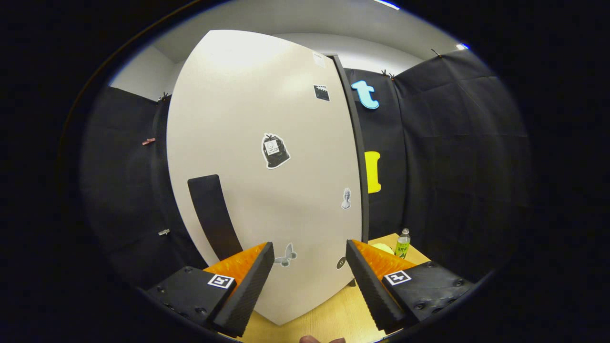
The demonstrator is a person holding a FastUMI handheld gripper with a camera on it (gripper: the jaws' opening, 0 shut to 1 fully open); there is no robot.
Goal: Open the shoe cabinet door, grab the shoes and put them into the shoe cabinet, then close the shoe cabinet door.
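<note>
The gripper (310,271) is seen with its fingers (248,290) spread wide apart and released; nothing is held between them. Directly ahead, at 12 o'clock from the fingertips, the cabinet door (267,119) is presented as a large pale panel that stands upright on a wooden table (333,317). The door's lower edge is located between the two fingers and just beyond them. A dark handle (212,214) is mounted on the door at about 10 o'clock from the gripper, just above the left fingertip. Several stickers are fixed to the door face: a dark bag-shaped sticker (275,151) near its middle, at 12 o'clock, a small one (346,198) toward 1 o'clock, and a butterfly sticker (286,256) just beside the left fingertip. A dark door edge (355,157) is visible along the right side of the panel. A bottle (402,243) is placed on the table at 2 o'clock, beyond the right finger. Whether the door is latched cannot be told.
</note>
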